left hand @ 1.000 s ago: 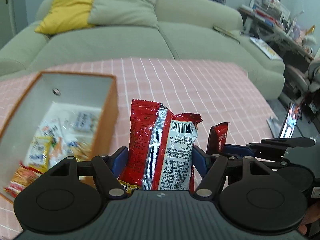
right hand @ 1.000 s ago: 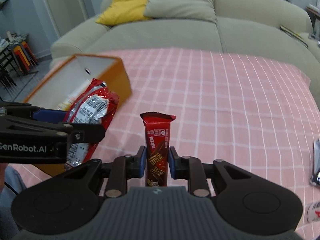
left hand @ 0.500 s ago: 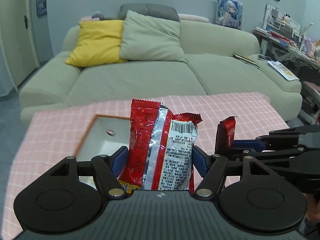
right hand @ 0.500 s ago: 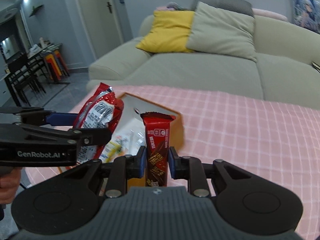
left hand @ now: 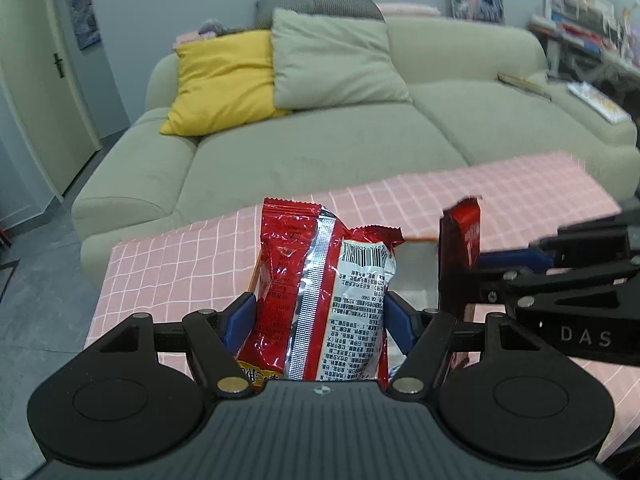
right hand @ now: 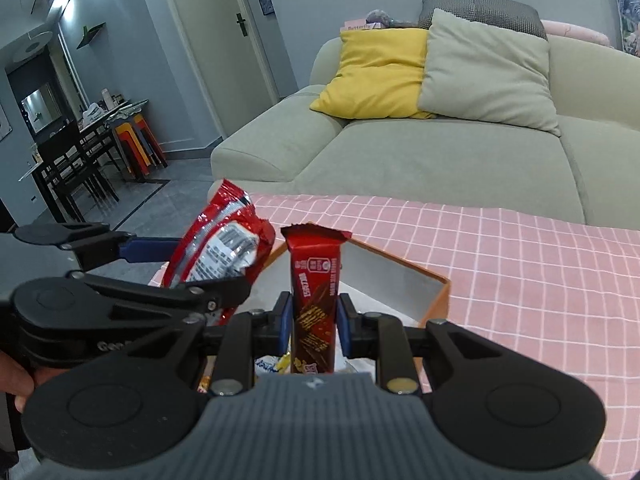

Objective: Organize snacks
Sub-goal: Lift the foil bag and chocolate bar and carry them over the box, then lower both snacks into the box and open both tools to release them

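My left gripper (left hand: 318, 312) is shut on a red and silver snack bag (left hand: 324, 292), held upright above the orange box (left hand: 420, 264). The bag also shows at the left of the right wrist view (right hand: 224, 252). My right gripper (right hand: 312, 316) is shut on a red chocolate bar (right hand: 314, 292), held upright over the orange box (right hand: 400, 276), which has white inner walls and several snack packets inside. The bar and right gripper show at the right of the left wrist view (left hand: 460, 240). Both grippers hover side by side over the box.
The box sits on a table with a pink checked cloth (right hand: 540, 264). A green sofa (left hand: 320, 148) with a yellow cushion (left hand: 224, 80) and a grey-green cushion stands behind the table. A dining table with chairs (right hand: 68, 152) is far left.
Both grippers have moved left with their snacks, from beside the box to above it. Both views have tilted up toward the sofa. The grips have not changed.
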A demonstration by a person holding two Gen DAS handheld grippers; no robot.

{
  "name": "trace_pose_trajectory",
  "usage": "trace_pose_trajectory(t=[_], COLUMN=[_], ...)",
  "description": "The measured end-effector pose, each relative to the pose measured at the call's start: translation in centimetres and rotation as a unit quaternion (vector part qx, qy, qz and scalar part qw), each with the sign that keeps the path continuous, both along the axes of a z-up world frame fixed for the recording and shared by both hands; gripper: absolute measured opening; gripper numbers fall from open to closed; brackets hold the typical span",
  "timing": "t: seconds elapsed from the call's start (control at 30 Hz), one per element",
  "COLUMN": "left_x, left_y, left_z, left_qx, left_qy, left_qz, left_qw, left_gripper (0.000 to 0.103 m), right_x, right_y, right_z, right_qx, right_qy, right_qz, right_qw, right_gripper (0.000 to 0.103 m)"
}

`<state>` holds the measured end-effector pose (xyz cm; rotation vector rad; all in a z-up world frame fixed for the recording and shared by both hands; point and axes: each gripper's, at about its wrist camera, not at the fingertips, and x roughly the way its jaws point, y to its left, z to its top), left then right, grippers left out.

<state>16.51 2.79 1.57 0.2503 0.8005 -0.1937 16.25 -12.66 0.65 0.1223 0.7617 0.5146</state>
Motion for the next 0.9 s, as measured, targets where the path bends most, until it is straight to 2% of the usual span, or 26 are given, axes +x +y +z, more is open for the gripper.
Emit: trace_pose_trajectory(t=[0.2, 0.4, 0.57, 0.73, 0.9], left_x=[2.1, 3.5, 4.7, 5.5, 6.5], left_y=[0.1, -1.0, -0.9, -1.5, -1.5], left_z=[-3.2, -6.9, -8.9, -10.6, -12.0], left_qx=[0.054, 0.111, 0.101, 0.141, 0.143], left_qy=[0.039, 0.062, 0.083, 0.094, 0.112], left_qz=[-0.028, -0.059, -0.067, -0.090, -0.085], left_qw=[0.9974, 0.9901, 0.9891, 0.9814, 0.9796], left_gripper=[0.079, 0.079, 0.079, 0.079, 0.079], right_x=[2.8, 5.0, 6.3, 7.1, 8.2], right_y=[1.7, 2.6, 3.8, 4.3, 5.3], right_z=[-2.9, -6.2, -8.7, -10.0, -11.0], right_qx=[-0.032, -0.057, -0.091, -0.102, -0.136], right_qy=[0.017, 0.041, 0.058, 0.059, 0.055], right_qz=[-0.001, -0.007, 0.007, 0.022, 0.035], right_qw=[0.999, 0.997, 0.994, 0.993, 0.989], right_gripper=[0.020, 0.020, 0.020, 0.020, 0.020])
